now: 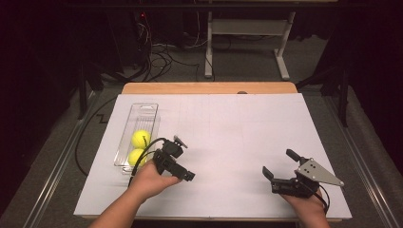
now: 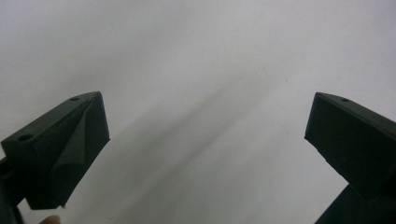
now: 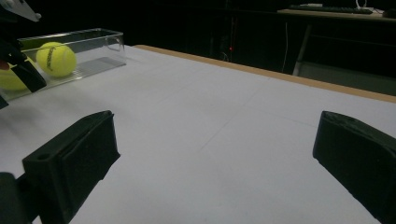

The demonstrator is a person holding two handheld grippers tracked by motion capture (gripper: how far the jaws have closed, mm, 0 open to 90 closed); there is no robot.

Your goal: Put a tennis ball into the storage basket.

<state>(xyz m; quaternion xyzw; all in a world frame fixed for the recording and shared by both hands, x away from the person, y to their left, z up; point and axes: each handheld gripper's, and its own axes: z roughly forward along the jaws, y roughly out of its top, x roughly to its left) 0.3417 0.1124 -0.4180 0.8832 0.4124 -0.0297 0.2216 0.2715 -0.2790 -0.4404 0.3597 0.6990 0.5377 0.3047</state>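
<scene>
A clear plastic tray [image 1: 143, 109] lies along the left side of the white table [image 1: 237, 123] and holds two yellow tennis balls [image 1: 141, 138] [image 1: 136, 156]. My left gripper [image 1: 183, 167] hovers just right of the tray's near end, tilted down at the table. In the left gripper view the left gripper [image 2: 205, 130] stands open over bare white surface. My right gripper [image 1: 280, 164] rests near the front right, open and empty. The right gripper [image 3: 215, 149] looks across the table toward the tray [image 3: 93, 36] and one ball [image 3: 56, 59]; the other ball [image 3: 8, 80] is partly hidden.
The table's far edge is a wooden strip [image 1: 209, 88]. Beyond it stand white desk legs [image 1: 208, 52] and loose cables [image 1: 159, 59] on the floor. Metal rails [image 1: 62, 156] run along both sides of the table.
</scene>
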